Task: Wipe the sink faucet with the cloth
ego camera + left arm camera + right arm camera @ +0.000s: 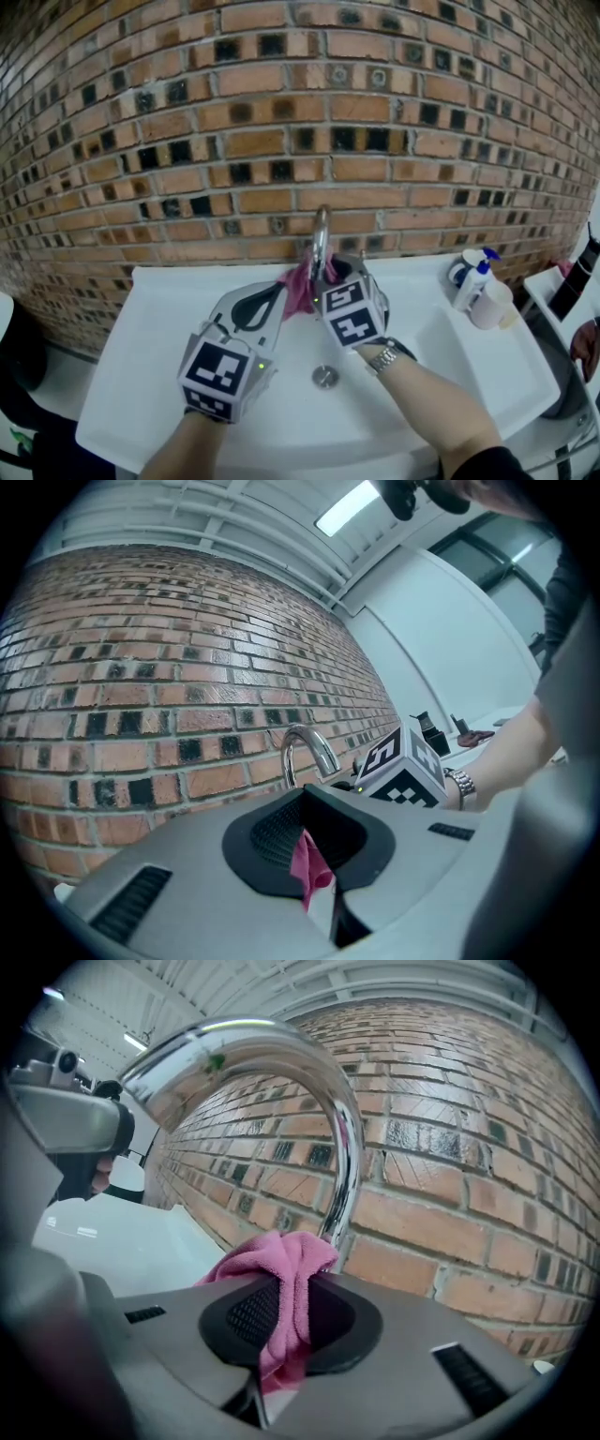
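Left gripper [274, 302] is clamped tight on one corner of the pink cloth [300, 287], and the right gripper [326, 277] is pinching the bunched end right by the faucet [321, 234] neck, over the sink [450, 375]. Probably pulled taut between them for rubbing the chrome, though I can't see actual contact.

We're at a wash station, and a plain white sink [141, 375] fills the foreground, drain [325, 377] dead centre, with a curved chrome faucet [320, 234] rising at its back edge. Behind it runs a brick wall [234, 141], red with dark inset blocks. On the sink's right corner stands a spray bottle [475, 278] with a blue top. Look up and it reads as a big hall rather than a home bathroom: a ribbed white ceiling [281, 983], a strip light [347, 506] and tall white wall panels [441, 639].
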### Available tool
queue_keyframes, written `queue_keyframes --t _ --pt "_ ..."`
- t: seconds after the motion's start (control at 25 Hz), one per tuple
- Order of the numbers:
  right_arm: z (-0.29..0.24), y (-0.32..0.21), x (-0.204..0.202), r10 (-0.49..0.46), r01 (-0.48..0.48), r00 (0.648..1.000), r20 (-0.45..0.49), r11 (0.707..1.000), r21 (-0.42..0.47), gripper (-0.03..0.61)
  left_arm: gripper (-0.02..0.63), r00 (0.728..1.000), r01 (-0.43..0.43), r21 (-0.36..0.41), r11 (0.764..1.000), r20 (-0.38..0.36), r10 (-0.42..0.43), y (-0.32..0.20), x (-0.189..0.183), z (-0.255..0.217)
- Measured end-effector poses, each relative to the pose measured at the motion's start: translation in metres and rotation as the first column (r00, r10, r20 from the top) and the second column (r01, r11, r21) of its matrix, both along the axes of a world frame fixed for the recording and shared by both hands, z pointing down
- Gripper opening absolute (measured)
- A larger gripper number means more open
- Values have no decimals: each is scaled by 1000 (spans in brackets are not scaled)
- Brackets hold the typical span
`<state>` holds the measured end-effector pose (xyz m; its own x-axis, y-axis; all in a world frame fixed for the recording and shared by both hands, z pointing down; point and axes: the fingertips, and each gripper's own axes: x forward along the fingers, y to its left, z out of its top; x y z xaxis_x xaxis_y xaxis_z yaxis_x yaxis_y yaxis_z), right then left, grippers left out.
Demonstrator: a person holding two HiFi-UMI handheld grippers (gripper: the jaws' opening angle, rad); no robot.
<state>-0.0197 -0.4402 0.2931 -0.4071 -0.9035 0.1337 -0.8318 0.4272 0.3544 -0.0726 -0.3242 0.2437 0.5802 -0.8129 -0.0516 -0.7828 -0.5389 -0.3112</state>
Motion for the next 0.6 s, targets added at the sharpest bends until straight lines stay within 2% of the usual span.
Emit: queue_keyframes --t 0.6 --pt "-30 -2 4 -14 12 1000 28 999 39 52 6 1000 1 4 1000 -5 -1 1 -2 -2"
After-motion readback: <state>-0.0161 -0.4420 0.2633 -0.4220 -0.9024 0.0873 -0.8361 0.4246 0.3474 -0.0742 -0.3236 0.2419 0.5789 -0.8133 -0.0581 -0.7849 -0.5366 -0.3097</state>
